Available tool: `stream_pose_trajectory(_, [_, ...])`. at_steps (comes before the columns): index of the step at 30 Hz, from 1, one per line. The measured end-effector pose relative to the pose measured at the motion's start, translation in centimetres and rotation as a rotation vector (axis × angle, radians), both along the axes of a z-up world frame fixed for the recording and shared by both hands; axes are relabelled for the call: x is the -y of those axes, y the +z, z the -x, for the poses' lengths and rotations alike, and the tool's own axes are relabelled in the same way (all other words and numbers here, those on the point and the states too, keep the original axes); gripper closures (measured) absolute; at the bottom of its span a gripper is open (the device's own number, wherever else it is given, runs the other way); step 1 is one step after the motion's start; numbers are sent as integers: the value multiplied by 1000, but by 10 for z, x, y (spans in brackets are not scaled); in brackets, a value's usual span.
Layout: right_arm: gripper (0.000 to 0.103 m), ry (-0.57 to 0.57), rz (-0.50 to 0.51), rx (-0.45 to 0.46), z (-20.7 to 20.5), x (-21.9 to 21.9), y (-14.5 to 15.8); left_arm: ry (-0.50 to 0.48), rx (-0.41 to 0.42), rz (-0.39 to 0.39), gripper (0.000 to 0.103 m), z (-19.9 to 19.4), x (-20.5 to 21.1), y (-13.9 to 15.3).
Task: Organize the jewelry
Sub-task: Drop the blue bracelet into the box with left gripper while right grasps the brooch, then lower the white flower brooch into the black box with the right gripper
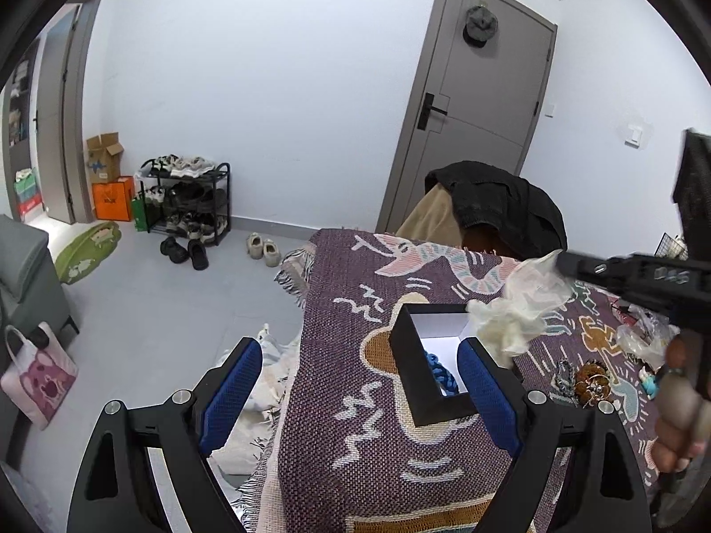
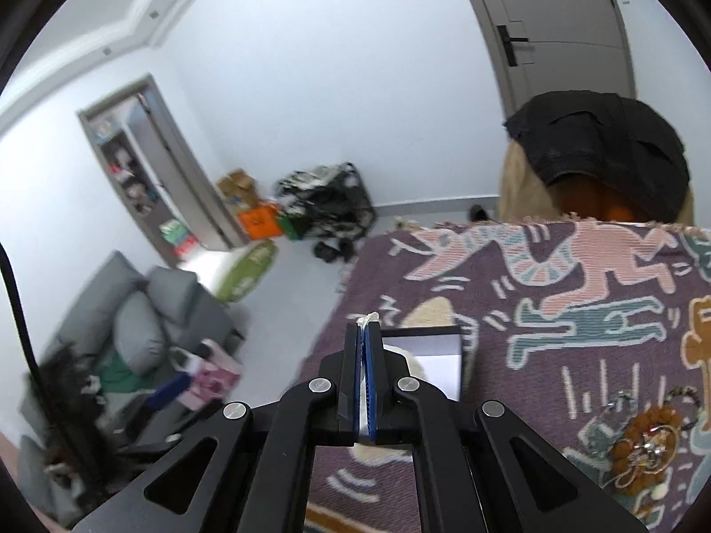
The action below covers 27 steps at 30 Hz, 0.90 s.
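A black jewelry box [image 1: 424, 373] with a white inside stands open on the patterned purple cloth [image 1: 355, 444]. A blue bead bracelet [image 1: 440, 373] lies inside it. My left gripper [image 1: 360, 377] is open, its right blue pad by the box, its left pad off the table edge. My right gripper [image 2: 365, 333] is shut on a crumpled white tissue [image 1: 515, 311] and holds it over the box's right side; the box also shows in the right wrist view [image 2: 437, 355]. Brown and dark bracelets [image 1: 586, 382] lie on the cloth to the right, and show in the right wrist view [image 2: 644, 439] too.
Clear plastic bags [image 1: 640, 337] and a small blue figure [image 1: 649, 379] lie at the far right. A chair with dark clothing [image 1: 497, 208] stands behind the table. The table's left edge drops to a grey floor with a shoe rack [image 1: 186, 200].
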State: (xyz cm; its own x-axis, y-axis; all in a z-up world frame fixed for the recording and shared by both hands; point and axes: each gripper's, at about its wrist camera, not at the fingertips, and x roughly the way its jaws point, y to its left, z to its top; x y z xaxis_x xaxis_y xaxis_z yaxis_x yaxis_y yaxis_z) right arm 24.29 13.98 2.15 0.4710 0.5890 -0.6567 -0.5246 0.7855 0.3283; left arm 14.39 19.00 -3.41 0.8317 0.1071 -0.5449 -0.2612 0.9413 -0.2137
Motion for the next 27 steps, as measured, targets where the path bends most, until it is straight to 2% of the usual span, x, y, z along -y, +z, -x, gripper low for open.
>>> stream_pose_trajectory(2, [32, -6, -15, -40, -4, 4, -7, -4, -1, 0, 13, 0, 1, 0])
stream_pose_trajectory(4, [18, -33, -60, -41, -1, 21, -12, -11, 0, -1, 13, 0, 4, 0])
stream_pose_trajectory(10, [18, -106, -87, -80, 7, 71, -16, -47, 2, 1, 13, -8, 23, 4])
stream_pose_trajectory(21, [18, -278, -104, -40, 44, 173, -5, -171, 7, -13, 13, -26, 88, 12])
stream_pose_trajectory(27, [18, -335, -87, -26, 63, 214, -7, -232, 10, -9, 13, -30, 120, 16])
